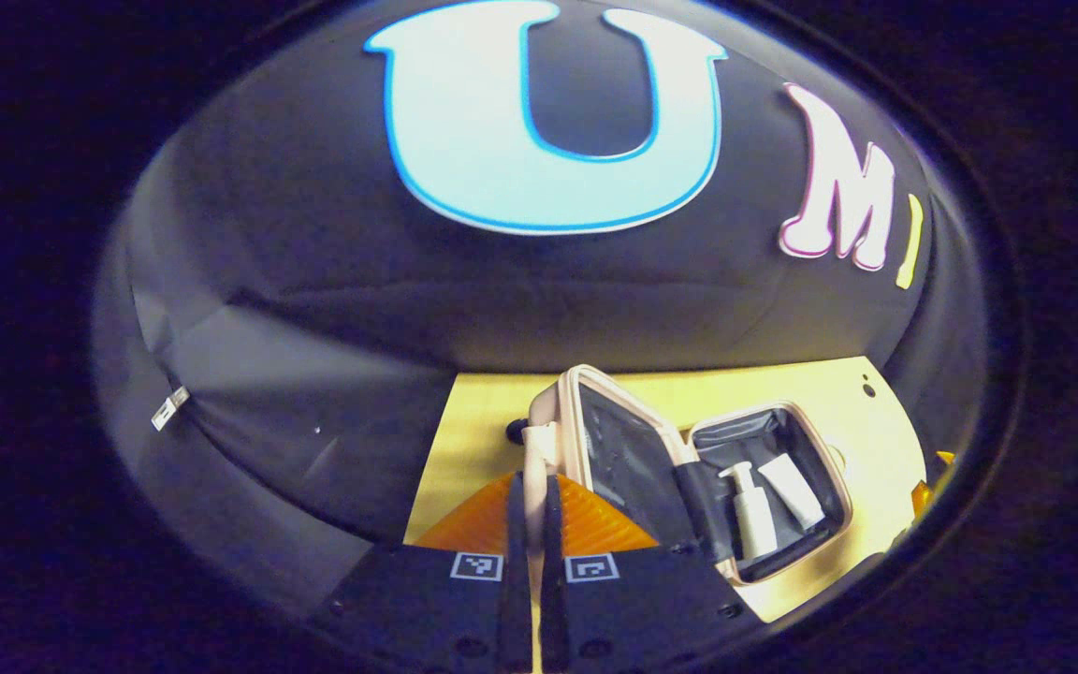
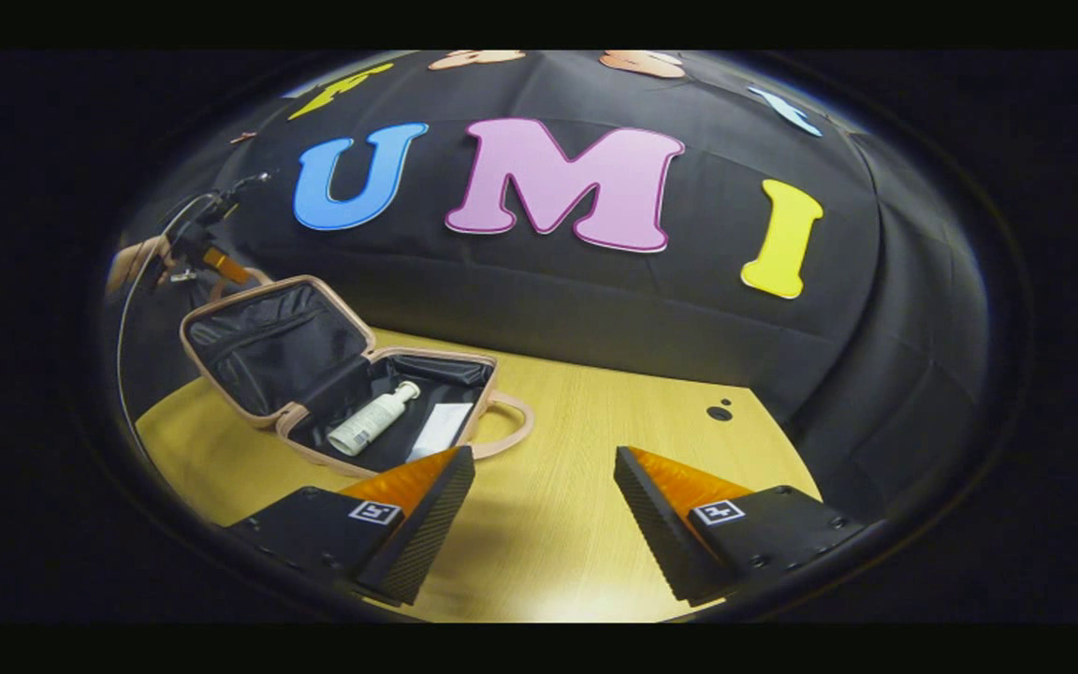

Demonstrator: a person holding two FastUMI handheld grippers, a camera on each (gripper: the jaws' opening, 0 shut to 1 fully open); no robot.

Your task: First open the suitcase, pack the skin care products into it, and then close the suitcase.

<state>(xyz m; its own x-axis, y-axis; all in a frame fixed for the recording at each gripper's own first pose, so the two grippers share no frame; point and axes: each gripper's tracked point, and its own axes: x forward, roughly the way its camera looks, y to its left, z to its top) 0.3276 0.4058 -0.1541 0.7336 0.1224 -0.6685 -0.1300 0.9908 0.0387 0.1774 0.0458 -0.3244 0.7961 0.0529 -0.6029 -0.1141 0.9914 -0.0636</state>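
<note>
The suitcase [image 2: 333, 374] lies open on the wooden table [image 2: 576, 449], toward its left side in the right gripper view. Its lid [image 2: 268, 351] stands raised, dark lining exposed. Inside the lower shell lie a pump bottle [image 2: 372, 418] and, just beside it, a flat white tube [image 2: 441, 429].

The left gripper [image 1: 530, 487] is clenched on the lid's rim, both fingers pressing the pink edge [image 1: 539, 445] between them. In the right gripper view this gripper [image 2: 207, 257] and the hand [image 2: 132, 262] holding it appear at the lid's top edge.

The right gripper [image 2: 544, 496] is released, fingers spread wide, above bare table near the suitcase handle [image 2: 513, 426], touching nothing.
</note>
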